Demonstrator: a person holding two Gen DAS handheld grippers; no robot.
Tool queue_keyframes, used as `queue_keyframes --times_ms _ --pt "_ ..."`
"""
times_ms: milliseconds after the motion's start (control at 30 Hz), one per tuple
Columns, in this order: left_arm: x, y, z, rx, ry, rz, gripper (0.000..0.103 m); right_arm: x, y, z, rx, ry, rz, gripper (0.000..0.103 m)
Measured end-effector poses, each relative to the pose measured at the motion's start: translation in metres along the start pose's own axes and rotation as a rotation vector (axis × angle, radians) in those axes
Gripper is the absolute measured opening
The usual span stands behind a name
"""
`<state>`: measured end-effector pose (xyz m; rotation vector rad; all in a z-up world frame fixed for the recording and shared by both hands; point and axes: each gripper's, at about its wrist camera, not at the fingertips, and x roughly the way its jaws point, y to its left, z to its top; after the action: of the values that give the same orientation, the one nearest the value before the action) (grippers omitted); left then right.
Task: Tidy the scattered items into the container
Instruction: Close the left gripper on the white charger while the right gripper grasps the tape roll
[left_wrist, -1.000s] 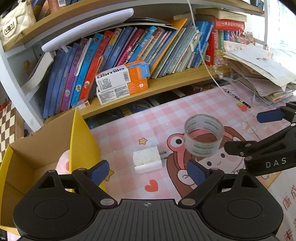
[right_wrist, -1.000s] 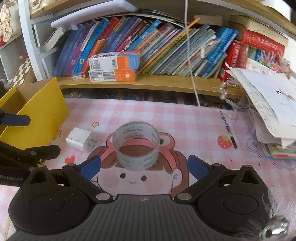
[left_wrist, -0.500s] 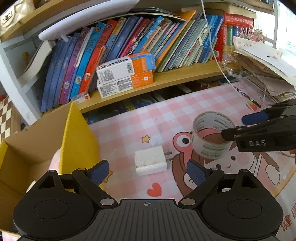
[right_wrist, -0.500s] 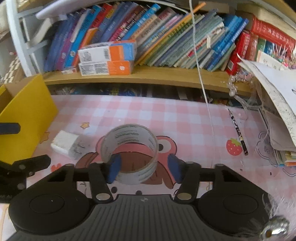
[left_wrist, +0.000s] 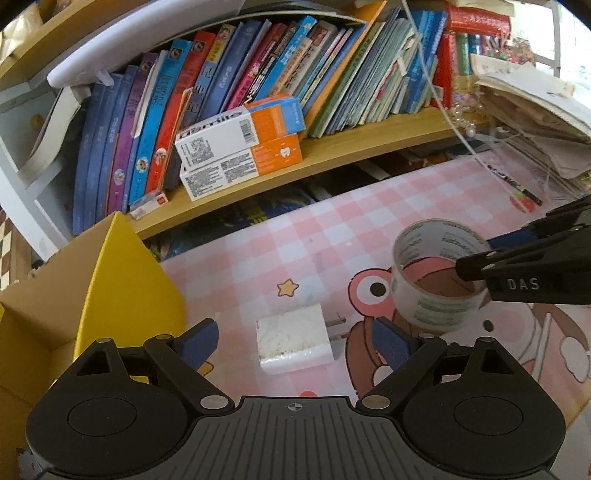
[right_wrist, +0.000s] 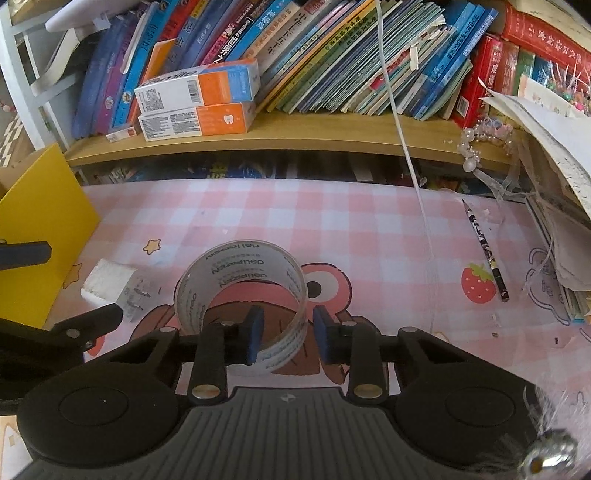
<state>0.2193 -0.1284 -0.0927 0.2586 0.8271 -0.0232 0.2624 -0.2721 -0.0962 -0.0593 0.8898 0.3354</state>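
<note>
Right gripper closing on the tape roll wall; left gripper open over the charger.

Left wrist view: left gripper (left_wrist: 293, 338) has dropped closer to the white wall charger (left_wrist: 293, 343), which lies flat on the pink checked mat (left_wrist: 332, 236) between its wide-open pads, untouched. The yellow cardboard box (left_wrist: 125, 280) stands just to the left. The right gripper comes in from the right, one finger inside the clear tape roll (left_wrist: 437, 273).
Right wrist view: right gripper (right_wrist: 286, 334) jaws have just been closing, from wide apart to straddling the near right wall of the tape roll (right_wrist: 240, 291), one pad inside the ring, one outside. I cannot tell whether the pads press the wall yet. The roll sits on the mat, not lifted; a pencil (right_wrist: 485, 249) lies off right. Likely lift next, then carry to the box.
</note>
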Motion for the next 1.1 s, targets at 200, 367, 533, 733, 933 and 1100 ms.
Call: queue_keyframes --times_ms 200,367,533,733,933,1100 --pt "0.009 0.000 -0.002 -0.011 0.022 0.016 0.086 0.004 0.001 0.001 0.000 0.006 0.005 0.027" --pt "0.018 0.003 -0.001 -0.057 0.047 0.020 0.072 0.006 0.001 0.001 -0.004 0.011 0.004 0.027" --pt "0.026 0.008 -0.003 -0.102 0.066 0.021 0.061 0.007 0.002 0.002 -0.006 0.014 0.005 0.027" --pt "0.028 0.007 -0.003 -0.108 0.063 0.014 0.061 0.009 0.002 0.003 -0.008 0.019 0.004 0.026" --pt "0.030 0.008 -0.003 -0.119 0.062 0.007 0.061 0.012 0.003 0.003 -0.013 0.027 0.002 0.026" --pt "0.036 0.008 -0.005 -0.138 0.089 -0.011 0.054 0.014 0.003 0.004 -0.013 0.035 0.002 0.026"
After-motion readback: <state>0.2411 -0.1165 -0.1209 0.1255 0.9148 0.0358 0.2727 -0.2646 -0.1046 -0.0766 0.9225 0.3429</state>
